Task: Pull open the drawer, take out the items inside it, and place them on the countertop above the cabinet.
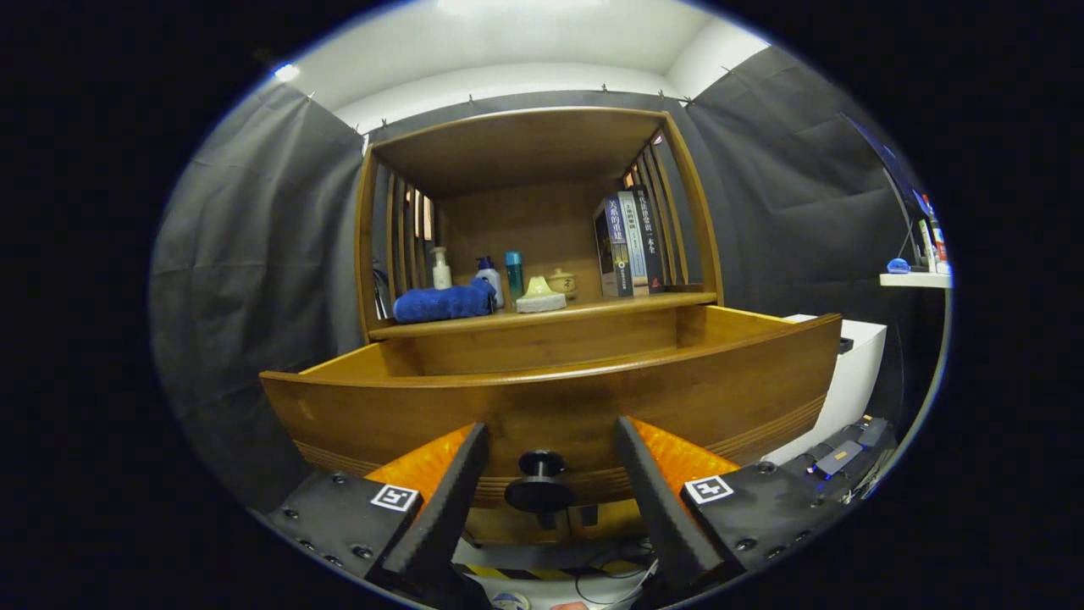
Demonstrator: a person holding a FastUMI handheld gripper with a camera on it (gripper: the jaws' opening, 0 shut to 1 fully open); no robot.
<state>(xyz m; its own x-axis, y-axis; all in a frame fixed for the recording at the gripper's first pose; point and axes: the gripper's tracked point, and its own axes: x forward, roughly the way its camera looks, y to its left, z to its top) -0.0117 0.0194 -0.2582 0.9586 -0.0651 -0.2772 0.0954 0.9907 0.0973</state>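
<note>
The wooden drawer (pixel 550 407) of the cabinet stands pulled out toward me, its front panel just ahead of my fingers. Its black round knob (pixel 540 483) sits between my two fingertips without either finger touching it. My gripper (pixel 550 445) is open, its black fingers (pixel 449 500) with orange backs spread to either side of the knob. The drawer's inside is hidden behind its front panel. Above it runs the countertop (pixel 593 309), which holds a rolled blue towel (pixel 442 302), a few small bottles (pixel 489 280), a pale sponge-like block (pixel 540 298) and a small jar (pixel 561 281).
Upright books (pixel 628 246) stand at the countertop's right end under the cabinet's slatted hutch. A white box-like unit (pixel 847 373) sits right of the drawer, with a small shelf (pixel 913 278) on the wall beyond. Cables and striped tape lie on the floor below.
</note>
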